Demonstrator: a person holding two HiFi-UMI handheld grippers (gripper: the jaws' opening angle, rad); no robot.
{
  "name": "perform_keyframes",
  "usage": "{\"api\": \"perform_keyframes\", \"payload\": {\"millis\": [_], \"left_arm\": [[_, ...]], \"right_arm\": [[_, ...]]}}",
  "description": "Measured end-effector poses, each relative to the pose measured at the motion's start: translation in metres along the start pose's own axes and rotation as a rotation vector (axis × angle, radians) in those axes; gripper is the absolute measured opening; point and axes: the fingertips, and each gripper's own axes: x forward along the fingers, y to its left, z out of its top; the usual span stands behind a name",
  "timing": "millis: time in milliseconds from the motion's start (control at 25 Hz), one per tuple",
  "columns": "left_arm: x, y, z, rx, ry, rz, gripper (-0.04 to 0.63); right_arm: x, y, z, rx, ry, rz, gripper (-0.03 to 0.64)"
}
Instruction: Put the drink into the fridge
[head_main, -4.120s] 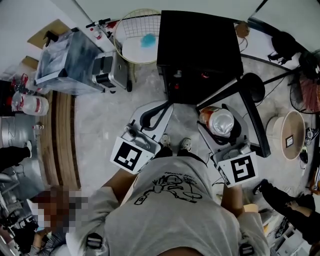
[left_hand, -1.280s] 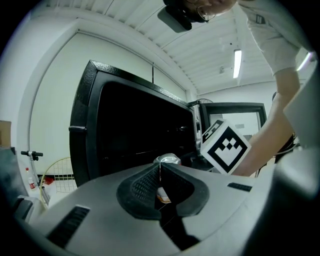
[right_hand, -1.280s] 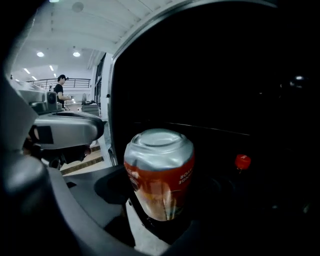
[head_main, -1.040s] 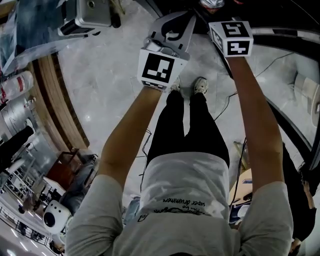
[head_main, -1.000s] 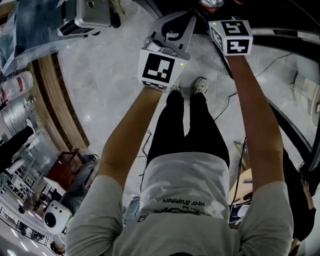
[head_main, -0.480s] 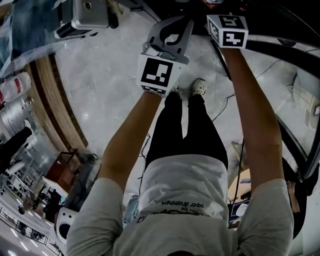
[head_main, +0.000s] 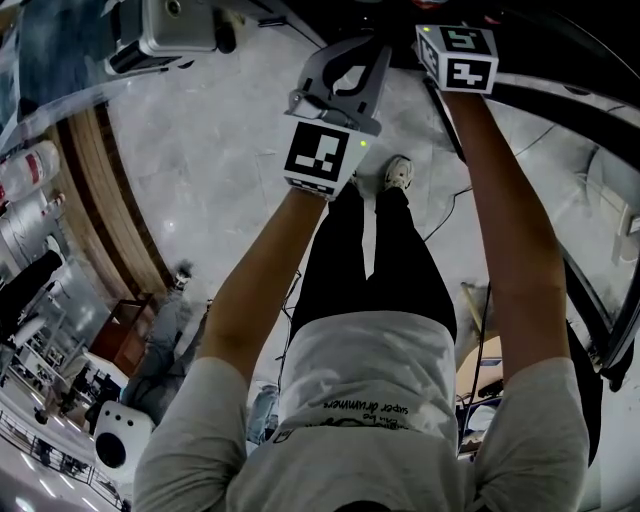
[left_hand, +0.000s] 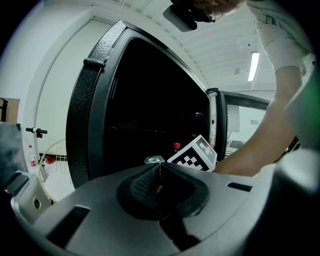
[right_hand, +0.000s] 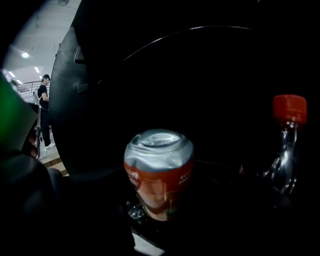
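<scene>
The right gripper (head_main: 457, 57) reaches into the dark inside of the black fridge (left_hand: 95, 125), its jaws clasped on a red and silver drink can (right_hand: 159, 172). The can's top tilts toward the camera. A clear bottle with a red cap (right_hand: 287, 145) stands to the can's right, apart from it. The left gripper (left_hand: 159, 175) hangs before the fridge's opening, its jaws pressed together with nothing between them.
</scene>
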Motion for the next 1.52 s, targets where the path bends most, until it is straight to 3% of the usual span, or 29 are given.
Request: {"api": "perform_keyframes", "payload": {"millis": [600, 1000, 1520], "left_arm": [[-0.004, 0.001, 0.001, -0.004, 0.002, 0.01, 0.021], [-0.009, 0.0, 0.008, 0.006, 0.001, 0.014, 0.021], [-0.014, -0.007, 0.029, 0.033, -0.015, 0.02, 0.021]], "right_arm": [[0.0, 0.003, -0.002, 0.018, -0.011, 0.025, 0.365], [-0.011, 0.006, 0.003, 0.041, -0.014, 0.033, 0.419], [-0.056, 0.007, 0.011, 0.049, -0.036, 0.035, 0.407]]}}
